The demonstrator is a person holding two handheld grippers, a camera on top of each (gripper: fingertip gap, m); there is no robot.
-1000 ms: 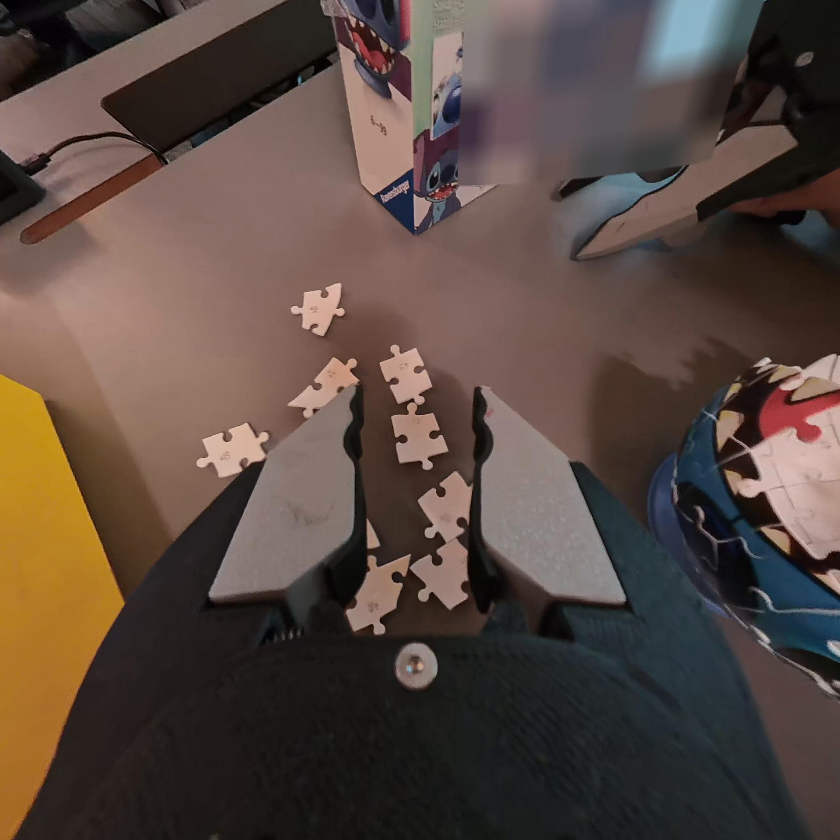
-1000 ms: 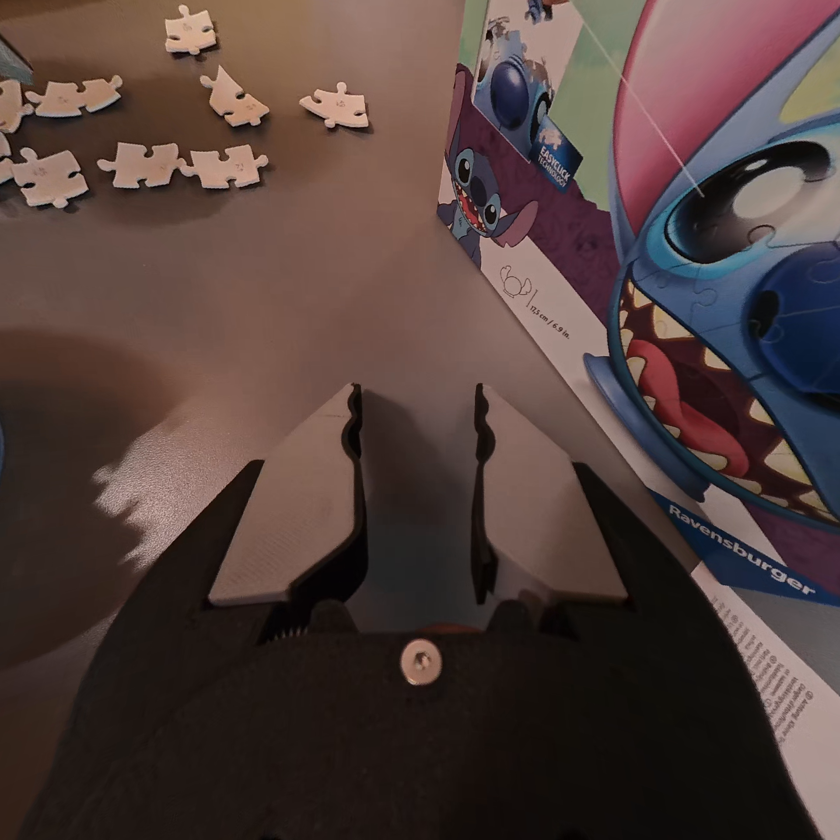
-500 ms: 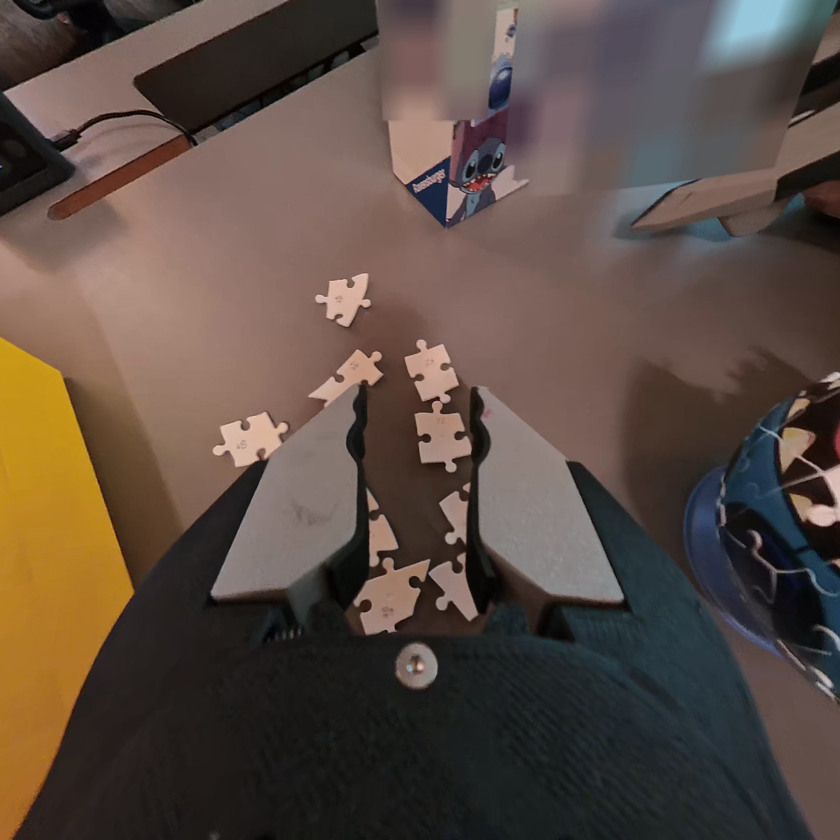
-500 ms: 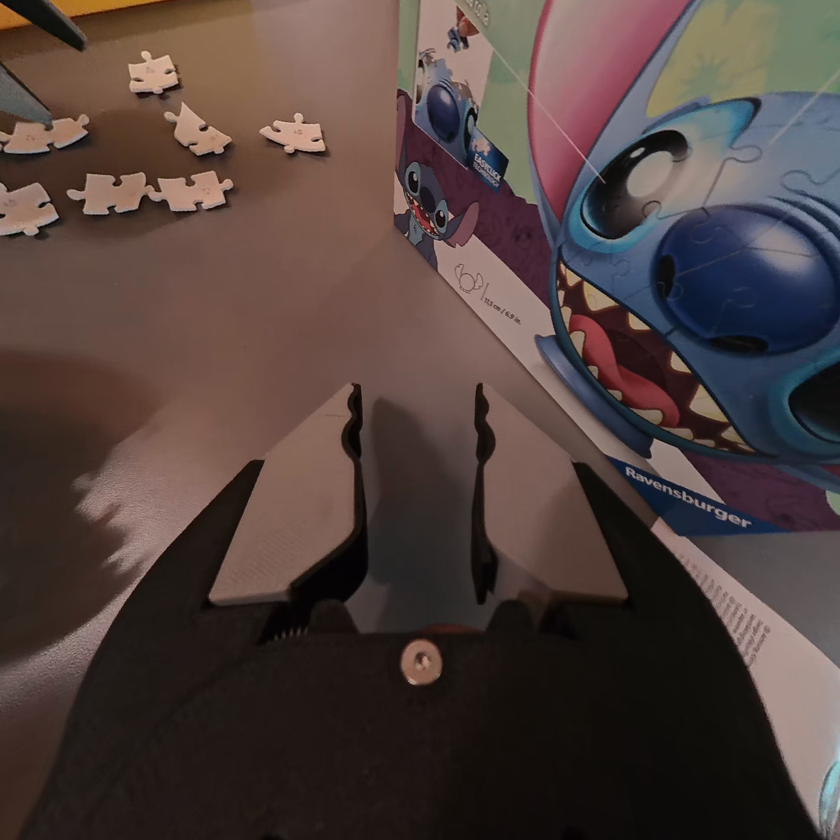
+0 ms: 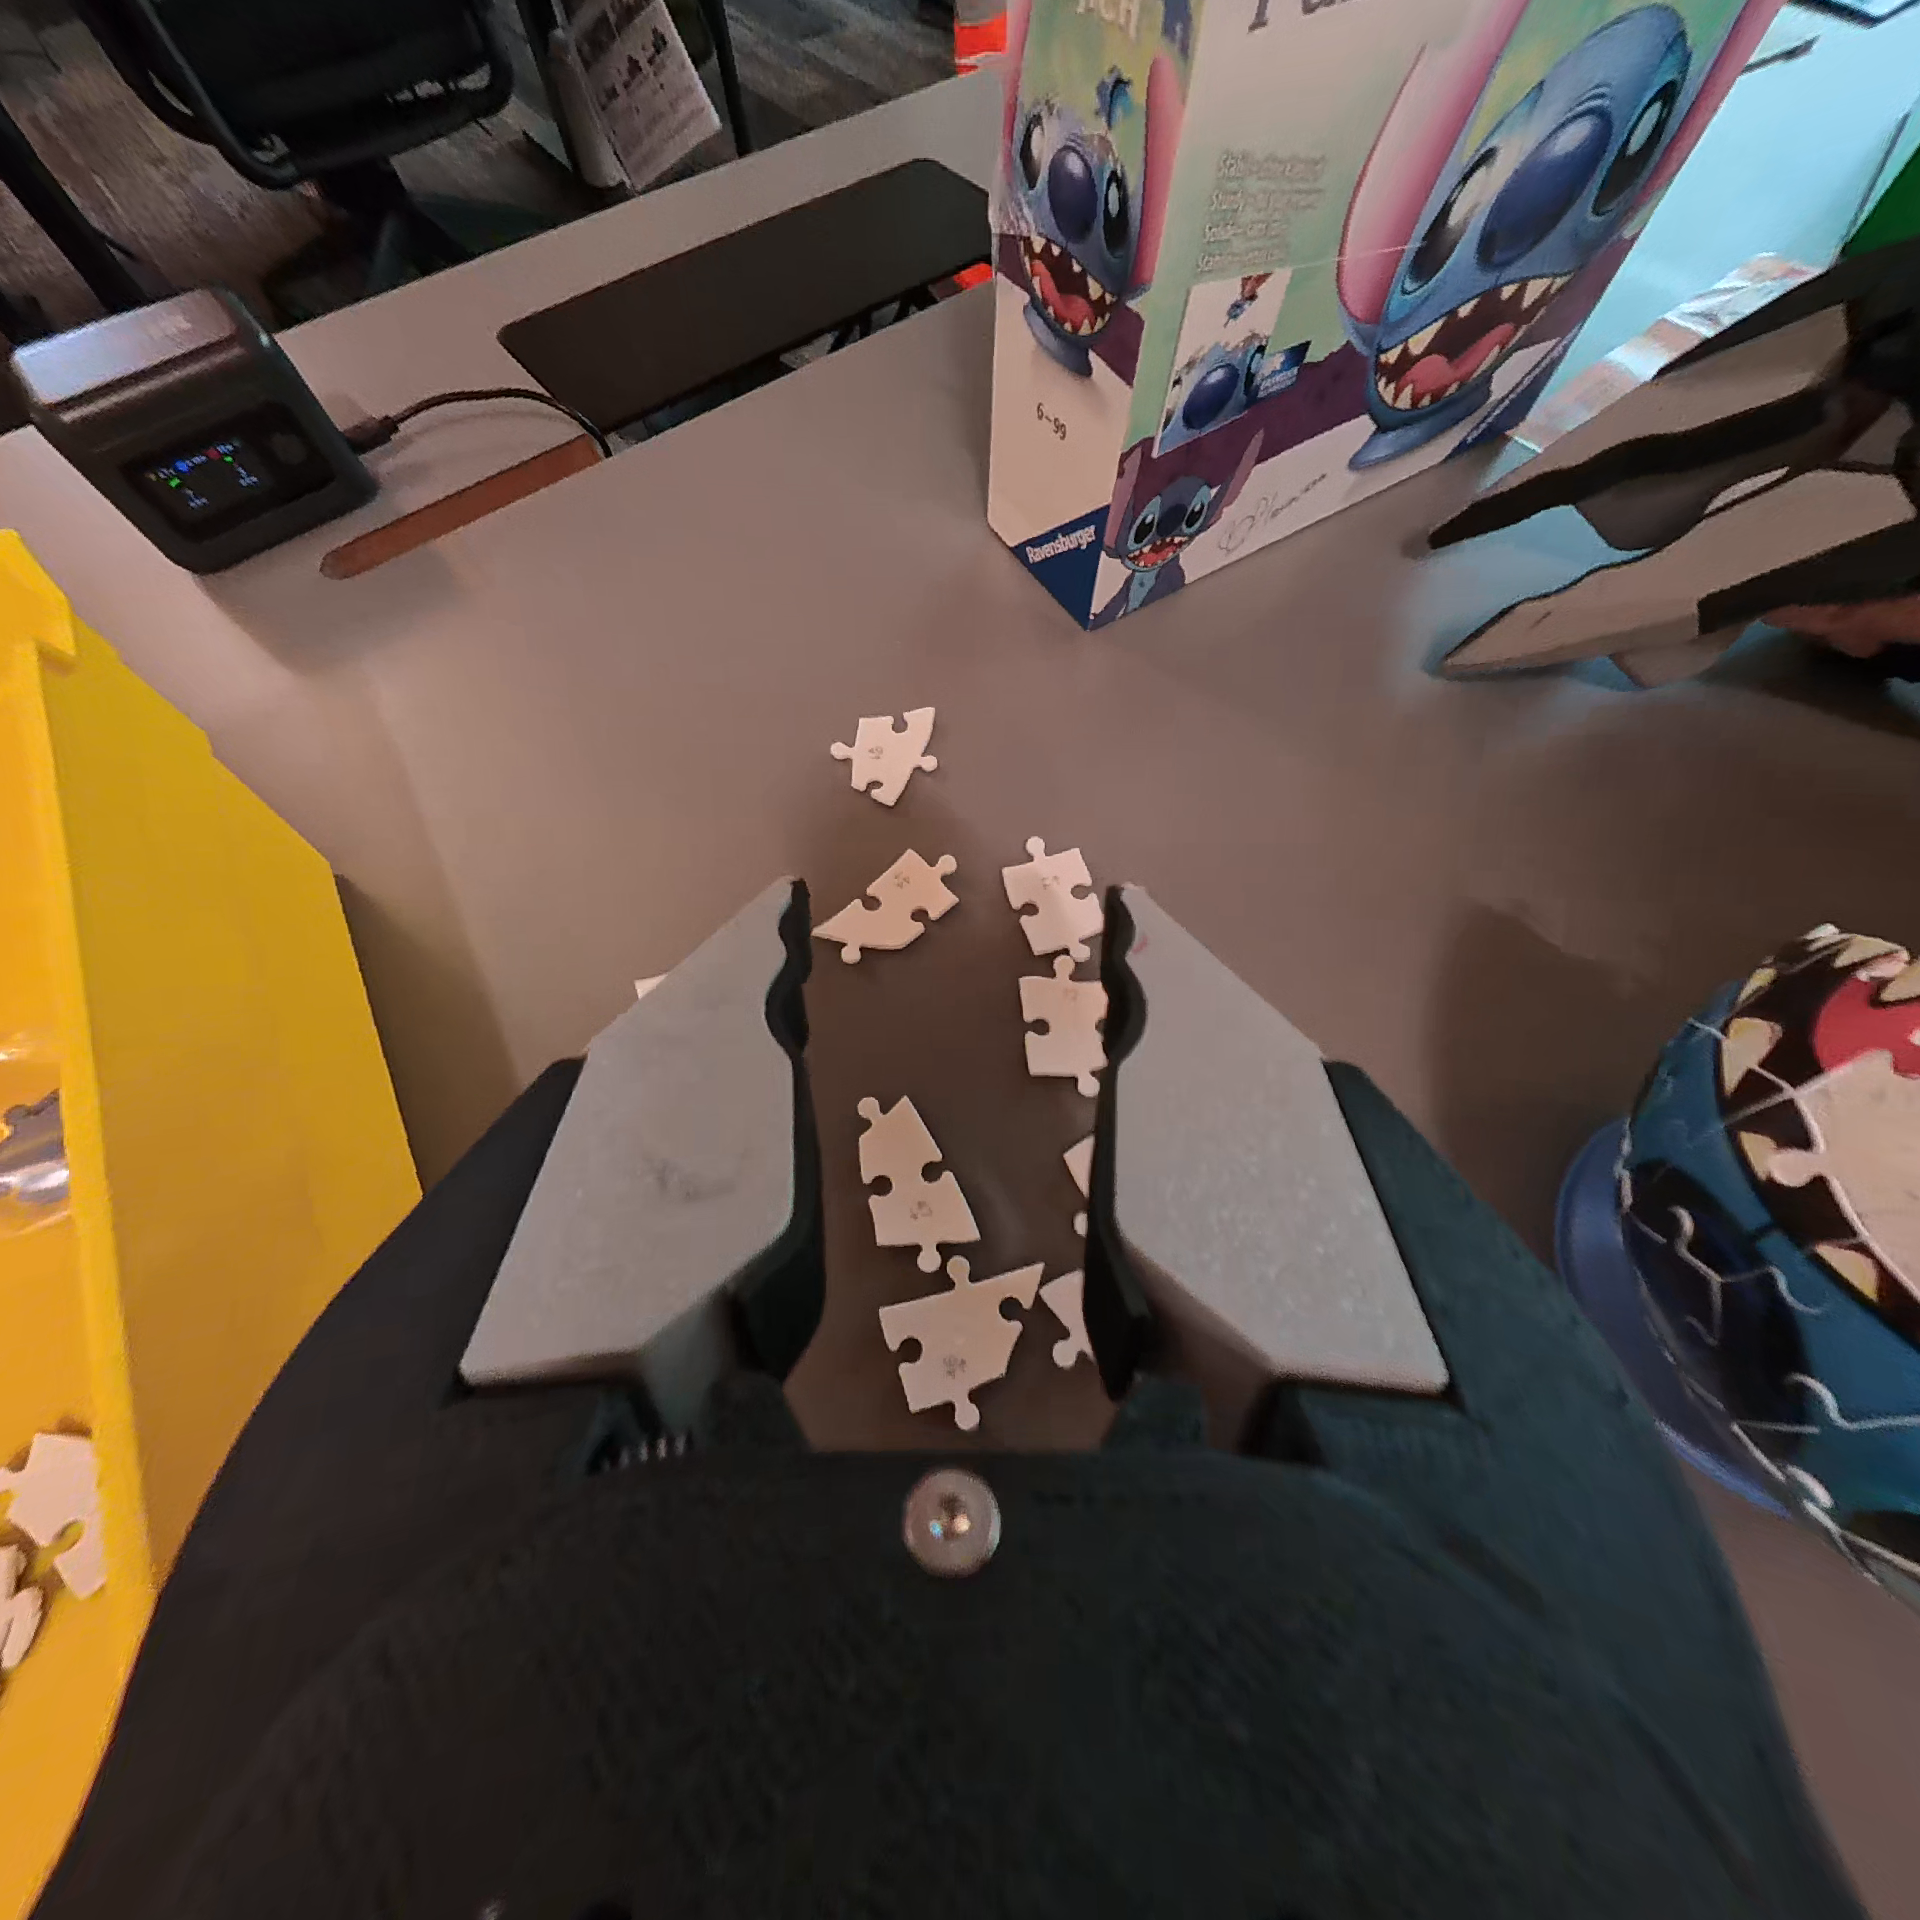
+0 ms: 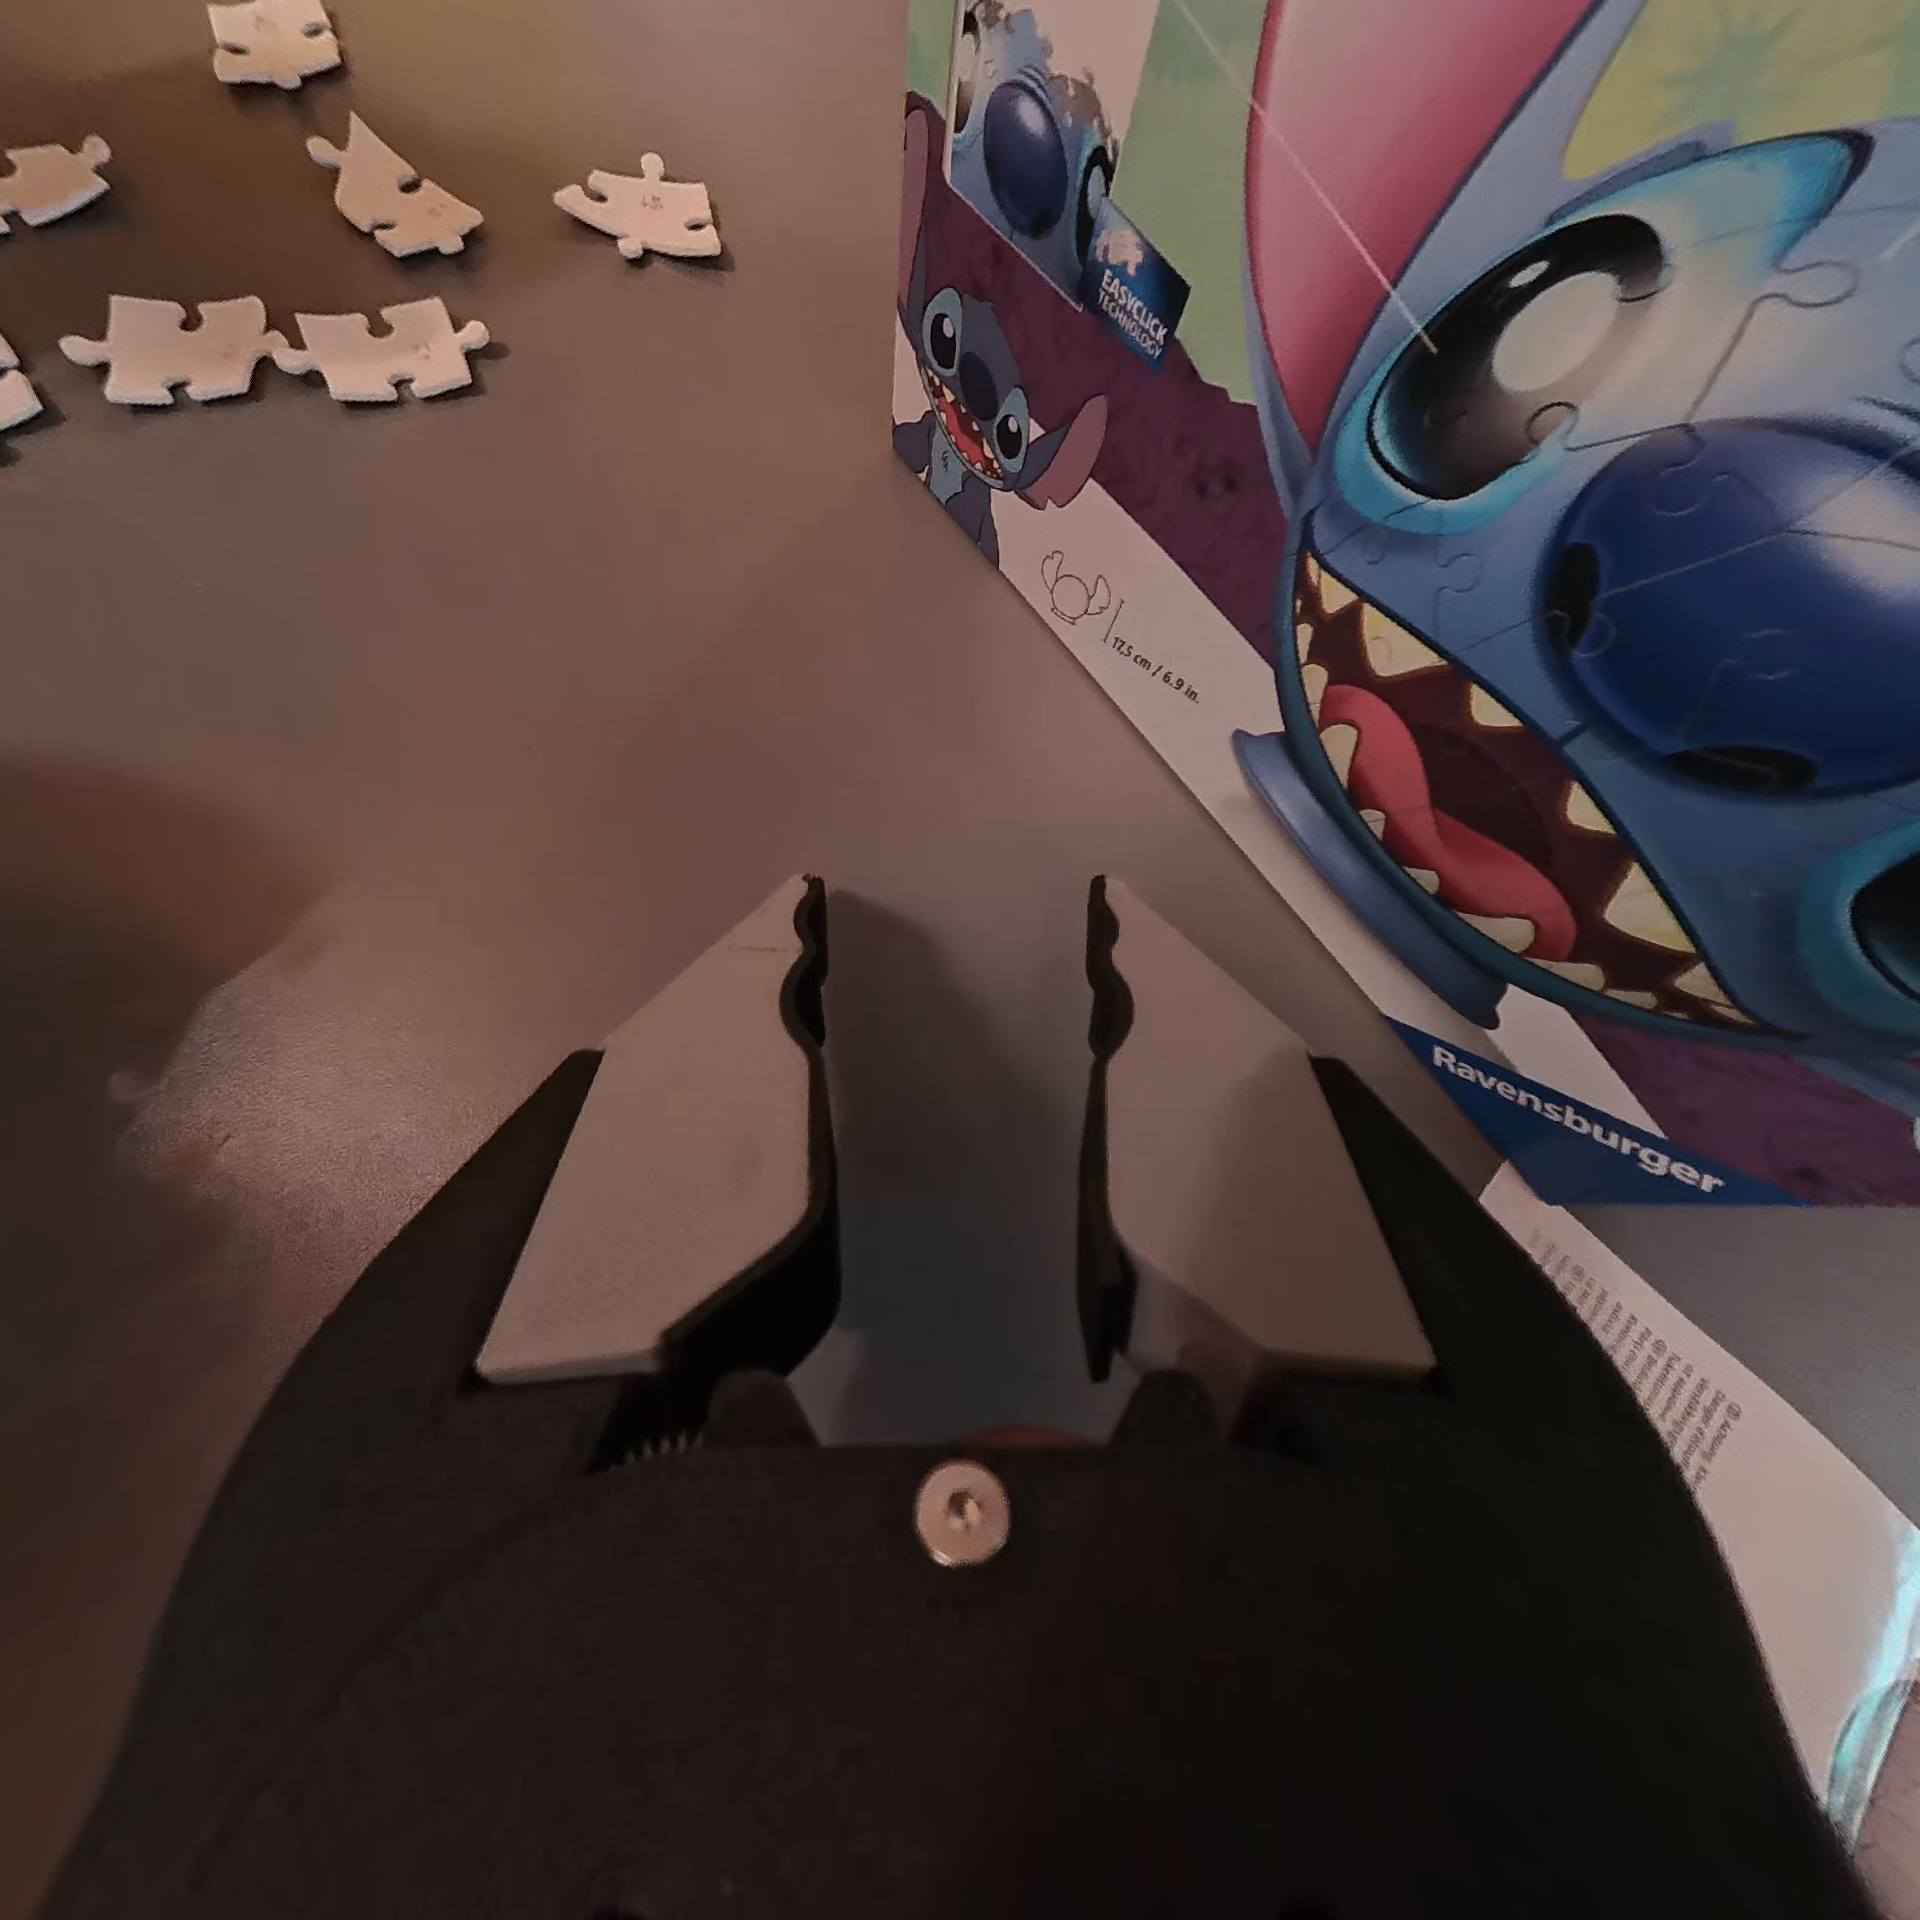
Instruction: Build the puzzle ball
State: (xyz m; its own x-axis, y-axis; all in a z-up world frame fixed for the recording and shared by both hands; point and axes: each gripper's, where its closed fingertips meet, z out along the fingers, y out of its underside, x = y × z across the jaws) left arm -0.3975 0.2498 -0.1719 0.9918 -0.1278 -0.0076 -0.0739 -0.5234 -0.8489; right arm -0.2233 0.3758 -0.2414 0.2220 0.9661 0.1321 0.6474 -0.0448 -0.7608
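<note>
The left gripper hangs with jaws spread and empty over loose white puzzle pieces lying blank side up on the grey table; the partly built puzzle ball, glossy blue, sits right of the pieces. Beyond the pieces stands a printed cardboard box bearing a logo. The right gripper, jaws also spread and empty, points at the tabletop beside that box, while a yellow bin left of the pieces apparently holds more.
</note>
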